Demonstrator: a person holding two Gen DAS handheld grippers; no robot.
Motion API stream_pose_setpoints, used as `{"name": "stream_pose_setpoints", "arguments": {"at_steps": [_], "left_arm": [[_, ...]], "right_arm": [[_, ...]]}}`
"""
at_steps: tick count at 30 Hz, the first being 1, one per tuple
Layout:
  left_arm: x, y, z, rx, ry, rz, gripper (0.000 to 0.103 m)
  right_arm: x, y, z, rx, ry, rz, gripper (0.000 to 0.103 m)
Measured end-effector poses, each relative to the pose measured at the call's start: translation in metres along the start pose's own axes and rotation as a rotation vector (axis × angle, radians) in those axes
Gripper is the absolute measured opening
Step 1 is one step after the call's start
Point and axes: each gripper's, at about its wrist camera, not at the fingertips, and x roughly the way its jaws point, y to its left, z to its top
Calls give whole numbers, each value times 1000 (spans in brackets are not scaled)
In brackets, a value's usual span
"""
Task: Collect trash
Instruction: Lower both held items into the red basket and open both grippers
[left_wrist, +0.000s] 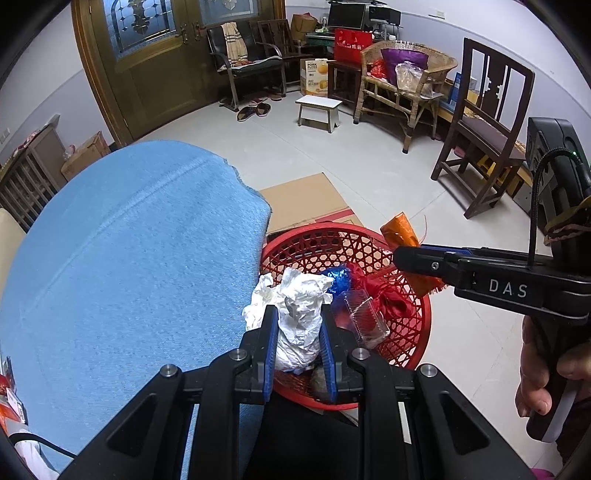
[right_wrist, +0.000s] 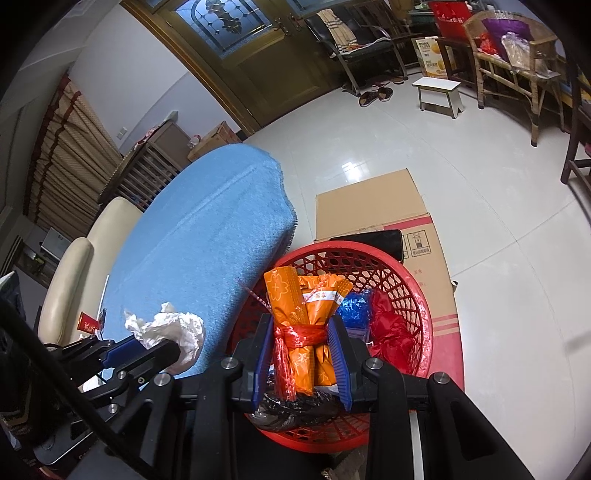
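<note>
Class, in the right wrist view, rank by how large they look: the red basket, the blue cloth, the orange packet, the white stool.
1. blue cloth
2. red basket
3. orange packet, though held near the camera by the right gripper, so inflated
4. white stool, far off

Left gripper (left_wrist: 298, 334) clamping crumpled white paper (left_wrist: 295, 314), red basket (left_wrist: 406, 354) beneath
</note>
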Motion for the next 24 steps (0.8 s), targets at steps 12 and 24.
{"name": "stream_pose_setpoints", "arguments": {"at_steps": [12,24], "left_arm": [[8,-2,-1,-4,22,-23,23],[14,-1,-1,-7,35,-39,23]], "right_arm": [[2,-8,-1,16,8,-4,33],[5,-12,-3,28,19,-1,34]]}}
